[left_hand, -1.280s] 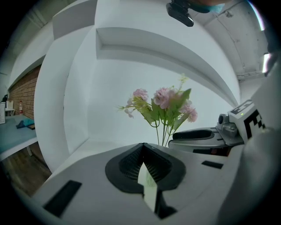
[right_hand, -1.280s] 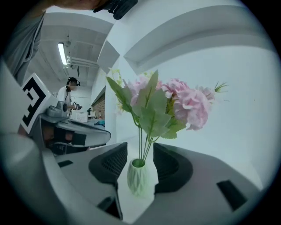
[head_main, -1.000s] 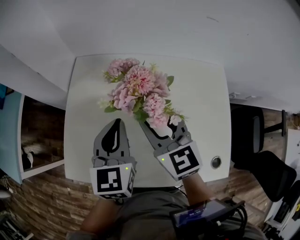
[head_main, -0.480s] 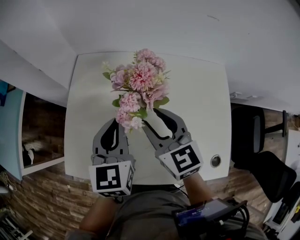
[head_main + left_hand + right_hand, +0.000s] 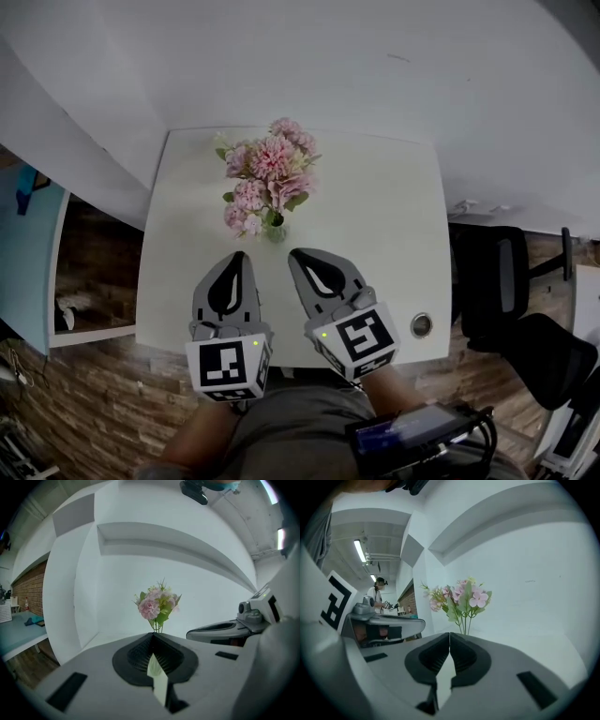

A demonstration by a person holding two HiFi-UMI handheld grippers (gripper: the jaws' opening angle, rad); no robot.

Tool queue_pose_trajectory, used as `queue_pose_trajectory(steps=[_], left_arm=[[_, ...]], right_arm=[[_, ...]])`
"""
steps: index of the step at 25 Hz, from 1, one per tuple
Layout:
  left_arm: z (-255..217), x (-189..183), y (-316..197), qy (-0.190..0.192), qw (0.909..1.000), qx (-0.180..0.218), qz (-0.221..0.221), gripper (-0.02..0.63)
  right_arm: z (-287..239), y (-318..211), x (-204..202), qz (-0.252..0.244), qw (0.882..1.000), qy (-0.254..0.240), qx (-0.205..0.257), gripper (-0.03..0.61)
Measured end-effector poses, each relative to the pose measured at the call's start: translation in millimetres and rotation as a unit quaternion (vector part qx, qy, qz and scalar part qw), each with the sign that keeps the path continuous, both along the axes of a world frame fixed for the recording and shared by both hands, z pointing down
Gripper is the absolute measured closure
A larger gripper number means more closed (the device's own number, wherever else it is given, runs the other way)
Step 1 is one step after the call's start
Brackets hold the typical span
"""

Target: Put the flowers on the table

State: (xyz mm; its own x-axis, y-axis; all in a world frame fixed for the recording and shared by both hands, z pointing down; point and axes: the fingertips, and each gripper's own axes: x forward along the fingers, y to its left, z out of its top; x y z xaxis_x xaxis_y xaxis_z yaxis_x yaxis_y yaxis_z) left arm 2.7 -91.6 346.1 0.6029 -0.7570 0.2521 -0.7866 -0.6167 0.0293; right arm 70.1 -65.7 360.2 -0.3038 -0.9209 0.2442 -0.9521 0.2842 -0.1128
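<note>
While the flowers (image 5: 267,178) stand upright toward the far left of the white table (image 5: 375,234), their stems in what looks like a small clear vase (image 5: 274,231), both claws sit nearer the front edge, well short of them. Just this side of the blooms, the left gripper (image 5: 239,255) is clenched, tips meeting on nothing. Beside it, the right gripper (image 5: 298,253) is closing, its jaws already tip to tip and empty. A round grommet (image 5: 421,324) lies near the table's right front corner, and a black chair (image 5: 497,281) stands beyond that edge.
</note>
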Motion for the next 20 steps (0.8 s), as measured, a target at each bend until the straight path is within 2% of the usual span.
queue_pose_trajectory(steps=[9,20], left_arm=[[-28.8,3.7,27.6,0.015,0.9992,0.038,-0.006,0.606],[-37.4,-0.2,38.2,0.018,0.9983,0.051,-0.023,0.606]], right_arm=[[-28.4,17.2,-10.6,-0.008,0.999,0.009,0.031,0.572],[-36.9,24.0,-12.1,-0.017,0.999,0.005,0.042,0.572]])
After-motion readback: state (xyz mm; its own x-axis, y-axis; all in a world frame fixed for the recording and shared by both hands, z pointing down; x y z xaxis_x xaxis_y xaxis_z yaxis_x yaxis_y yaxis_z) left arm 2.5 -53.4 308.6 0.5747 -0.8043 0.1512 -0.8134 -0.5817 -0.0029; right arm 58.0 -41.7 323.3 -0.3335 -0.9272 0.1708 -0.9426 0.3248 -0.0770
